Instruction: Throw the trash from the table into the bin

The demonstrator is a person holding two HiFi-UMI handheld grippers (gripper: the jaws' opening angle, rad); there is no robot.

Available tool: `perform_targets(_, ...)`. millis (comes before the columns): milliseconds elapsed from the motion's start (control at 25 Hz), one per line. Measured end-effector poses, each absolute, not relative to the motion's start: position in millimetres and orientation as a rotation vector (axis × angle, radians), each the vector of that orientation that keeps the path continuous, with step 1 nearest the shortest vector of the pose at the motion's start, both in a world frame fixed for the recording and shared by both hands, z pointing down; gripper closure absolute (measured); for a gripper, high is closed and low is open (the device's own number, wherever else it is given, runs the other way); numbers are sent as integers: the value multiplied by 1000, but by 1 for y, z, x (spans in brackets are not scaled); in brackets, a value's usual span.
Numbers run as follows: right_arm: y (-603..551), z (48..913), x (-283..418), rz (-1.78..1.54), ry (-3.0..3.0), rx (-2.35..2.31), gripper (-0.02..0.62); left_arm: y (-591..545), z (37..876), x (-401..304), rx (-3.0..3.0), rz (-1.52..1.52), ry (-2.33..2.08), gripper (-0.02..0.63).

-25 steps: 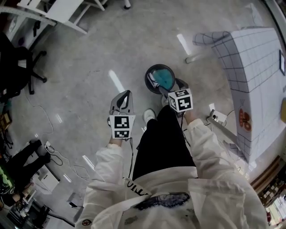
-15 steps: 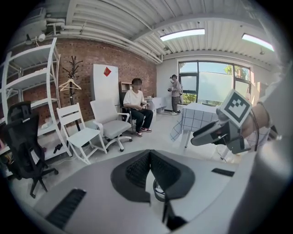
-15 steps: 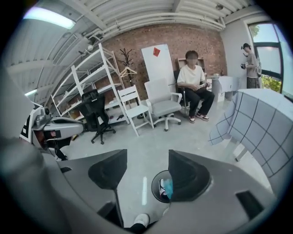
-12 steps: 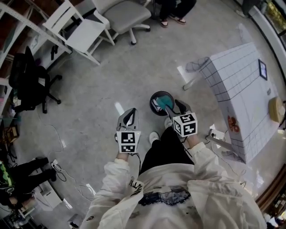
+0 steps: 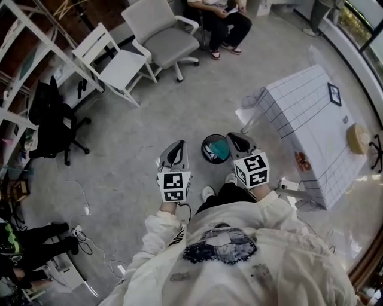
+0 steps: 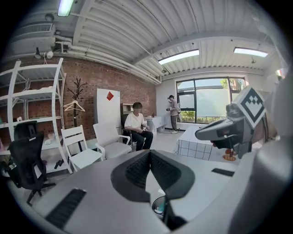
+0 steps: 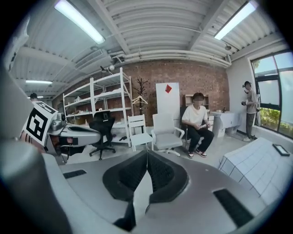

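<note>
The black round bin (image 5: 210, 156) with a teal liner stands on the floor between my two grippers; in the left gripper view the bin (image 6: 159, 206) peeks out below the jaws. My left gripper (image 5: 178, 145) is held to the left of it, jaws shut and empty (image 6: 149, 154). Just right of the bin's rim is my right gripper (image 5: 233, 137); its jaws have just been closing and now meet with nothing between them (image 7: 146, 153). The table (image 5: 299, 113) with a white checked cloth is to the right, with a round straw-coloured item (image 5: 359, 138) and a small dark frame (image 5: 334, 94) on it.
A white wooden chair (image 5: 116, 66), a grey office chair (image 5: 164, 39) and a seated person (image 5: 218, 15) are beyond the bin. At the left there is a black office chair (image 5: 51, 119) by white shelving. Cables (image 5: 84, 233) lie on the floor at lower left.
Both grippers have risen away from the bin as the person straightened up. The right gripper, earlier right over the bin's rim, now sits higher and beside it.
</note>
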State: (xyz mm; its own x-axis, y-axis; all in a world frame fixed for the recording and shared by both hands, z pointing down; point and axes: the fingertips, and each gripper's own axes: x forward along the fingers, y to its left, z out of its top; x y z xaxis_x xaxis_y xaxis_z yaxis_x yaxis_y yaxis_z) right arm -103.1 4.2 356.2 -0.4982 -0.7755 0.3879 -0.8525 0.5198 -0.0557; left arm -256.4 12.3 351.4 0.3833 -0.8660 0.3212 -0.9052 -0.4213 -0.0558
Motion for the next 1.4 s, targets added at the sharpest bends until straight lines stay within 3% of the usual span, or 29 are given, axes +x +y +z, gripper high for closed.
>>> perform_targets(360,24,286,-77,283,-2566,1420,578,31,297,-228,2592,426,-1620,600)
perform_targets(760,22,261,-41,264,-2588,1468,578,25,251,-176,2650,365,-1638,600)
perform_targets(1400,5,255,-42,263,-2619,1452,578,9,245,-174,2642,395,-1662,600)
